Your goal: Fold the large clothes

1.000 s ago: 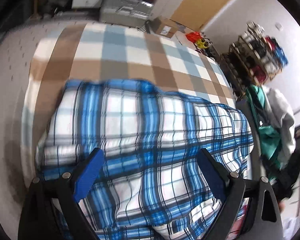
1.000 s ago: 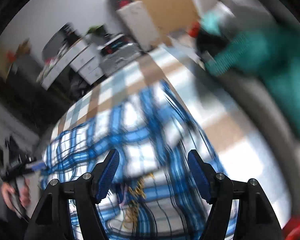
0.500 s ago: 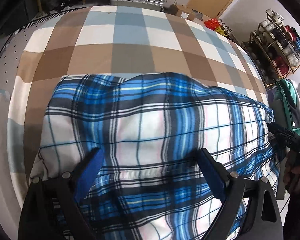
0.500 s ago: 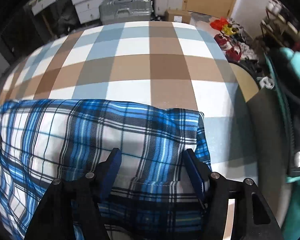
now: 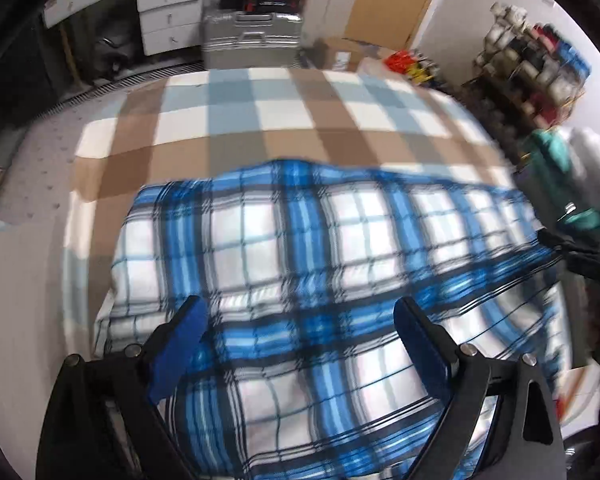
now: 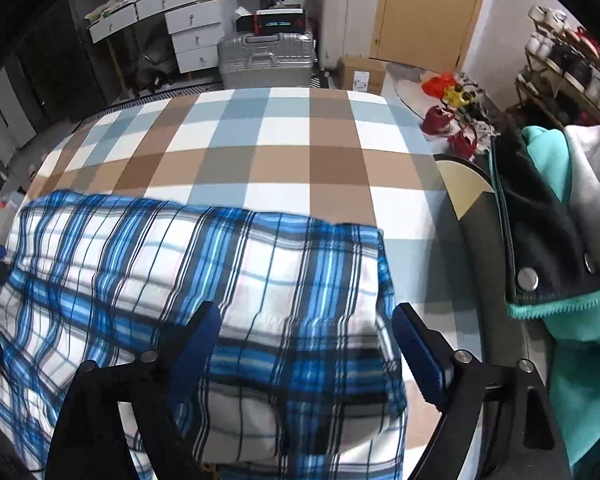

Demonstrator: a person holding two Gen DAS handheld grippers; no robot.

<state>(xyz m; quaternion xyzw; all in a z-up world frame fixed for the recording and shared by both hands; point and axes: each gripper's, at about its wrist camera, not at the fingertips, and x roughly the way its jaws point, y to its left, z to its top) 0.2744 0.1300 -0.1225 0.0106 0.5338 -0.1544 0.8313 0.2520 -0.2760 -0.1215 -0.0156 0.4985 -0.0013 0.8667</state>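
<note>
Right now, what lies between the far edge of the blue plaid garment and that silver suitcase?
In the right wrist view, only the checked brown, blue and white bedcover lies between the plaid garment and the silver suitcase; that stretch is bare.

The folded garment [image 6: 228, 280] between and ahead of the right tongs [image 6: 304, 332] has a plaid of bright blue, white and thin black lines. Beyond it, the cover [image 6: 284, 160] carries big squares of brown, pale blue and white. The pads [image 6: 416, 344] of these tongs are dark blue on black arms. To the right of them lies a teal cloth [image 6: 580, 320] with a black band and silver snaps. Far ahead stands a silver suitcase [image 6: 266, 58].
</note>
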